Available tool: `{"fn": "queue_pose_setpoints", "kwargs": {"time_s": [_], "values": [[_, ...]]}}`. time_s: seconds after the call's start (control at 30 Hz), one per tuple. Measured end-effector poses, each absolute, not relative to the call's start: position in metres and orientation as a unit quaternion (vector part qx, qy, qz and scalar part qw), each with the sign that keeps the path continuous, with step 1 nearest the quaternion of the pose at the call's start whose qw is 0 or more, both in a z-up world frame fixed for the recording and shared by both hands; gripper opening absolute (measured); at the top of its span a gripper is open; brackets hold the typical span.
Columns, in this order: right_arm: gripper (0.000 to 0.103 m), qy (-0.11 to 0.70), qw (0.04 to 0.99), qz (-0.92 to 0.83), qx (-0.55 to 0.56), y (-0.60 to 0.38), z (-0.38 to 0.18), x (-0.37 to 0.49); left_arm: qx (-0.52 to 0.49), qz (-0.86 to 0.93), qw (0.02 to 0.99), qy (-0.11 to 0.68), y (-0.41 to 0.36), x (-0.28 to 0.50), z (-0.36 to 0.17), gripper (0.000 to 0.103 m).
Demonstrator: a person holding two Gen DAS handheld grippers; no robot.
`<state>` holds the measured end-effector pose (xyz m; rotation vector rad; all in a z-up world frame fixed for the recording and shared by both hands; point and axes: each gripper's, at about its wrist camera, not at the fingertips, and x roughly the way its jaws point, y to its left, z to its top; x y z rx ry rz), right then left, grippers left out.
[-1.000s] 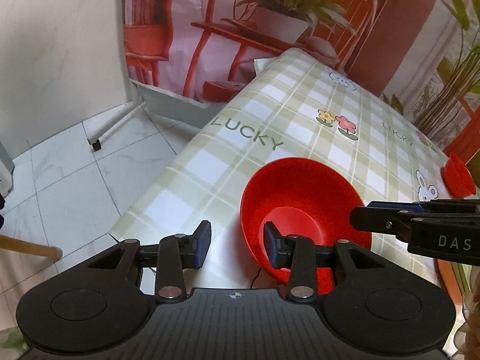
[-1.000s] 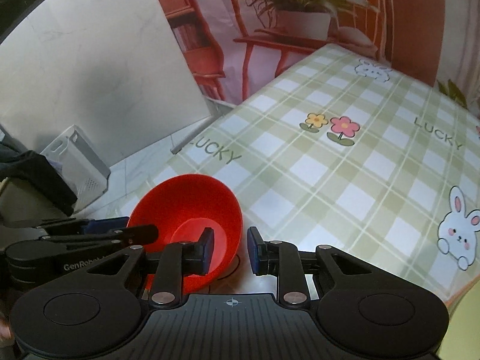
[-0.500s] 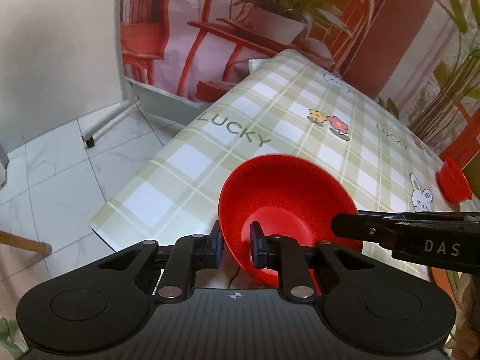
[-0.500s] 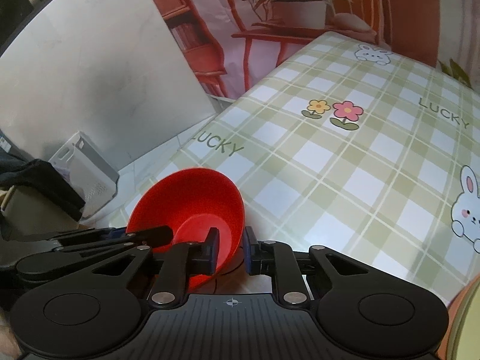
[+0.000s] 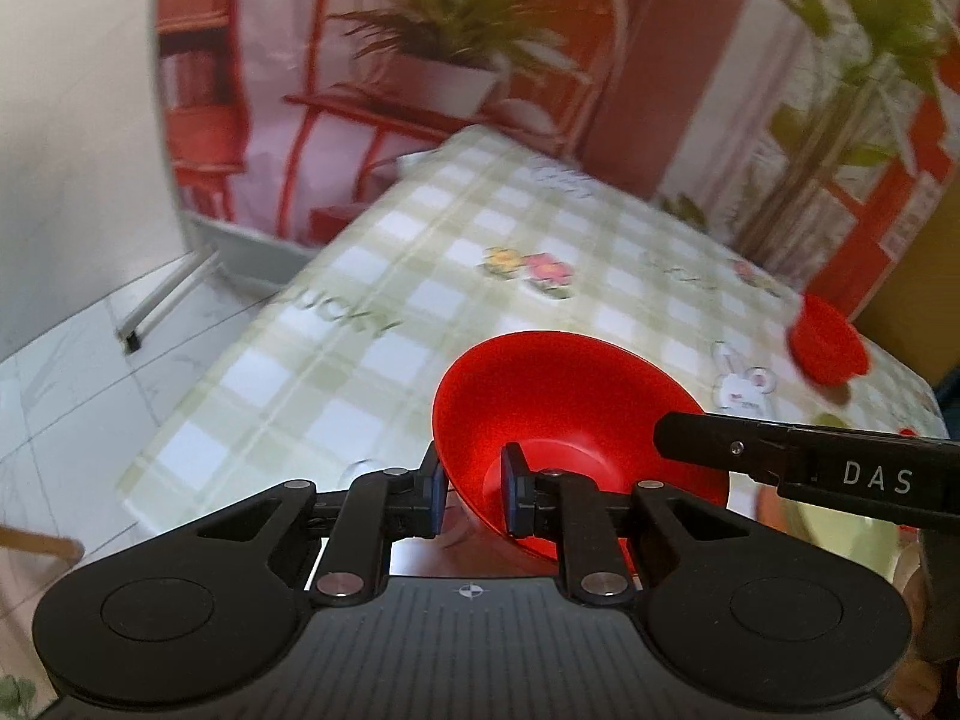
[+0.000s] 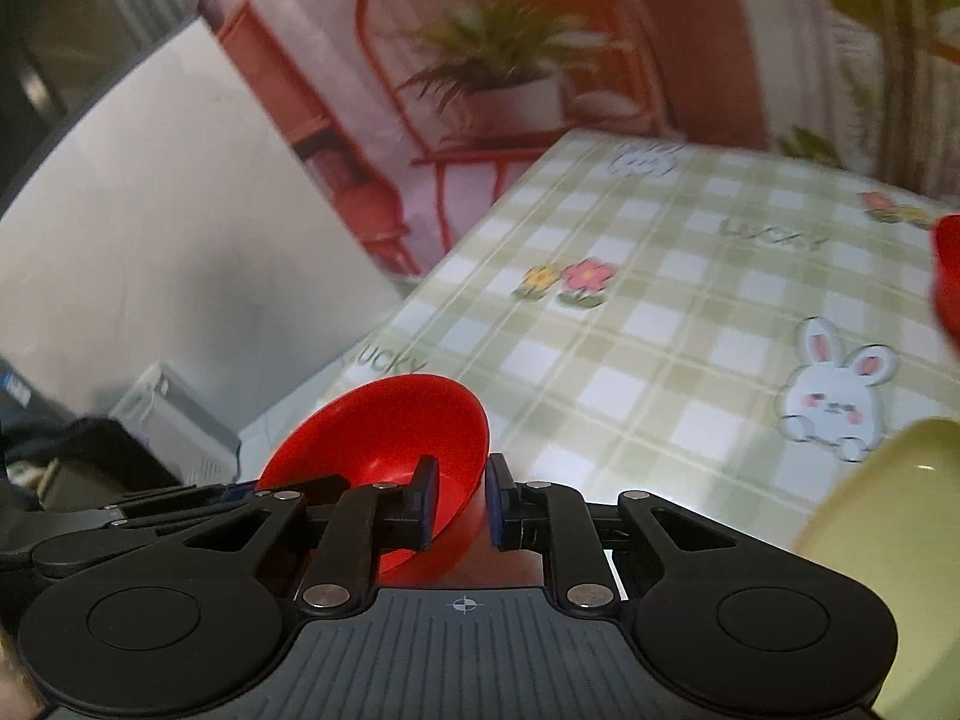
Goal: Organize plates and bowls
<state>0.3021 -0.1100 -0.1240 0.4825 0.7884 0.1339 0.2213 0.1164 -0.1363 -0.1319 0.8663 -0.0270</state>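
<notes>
A red bowl hangs tilted above the near edge of the checked tablecloth, held from both sides. My left gripper is shut on its left rim, one pad inside and one outside. My right gripper is shut on the opposite rim of the red bowl. In the left wrist view the right gripper's black arm reaches in from the right. A second red bowl sits at the table's far right edge. A pale green bowl lies close at the lower right of the right wrist view.
The table's left edge drops to a white tiled floor. A printed backdrop with a red chair and plant stands behind the table. A white board and a grey box stand off the table's left side.
Both grippers closed on the red bowl's rim and lifted it off the cloth. They carried it to the right; the second red bowl and the green bowl have come closer in view.
</notes>
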Motion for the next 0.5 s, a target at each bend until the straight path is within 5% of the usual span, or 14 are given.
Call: {"fn": "queue_pose_setpoints", "kwargs": {"time_s": [0.5], "values": [[0.016, 0.302, 0.91, -0.038, 0.283, -0.222, -0.106, 0.196, -0.012, -0.119, 0.908, 0.401, -0.014, 0.219, -0.108, 0.019]]}}
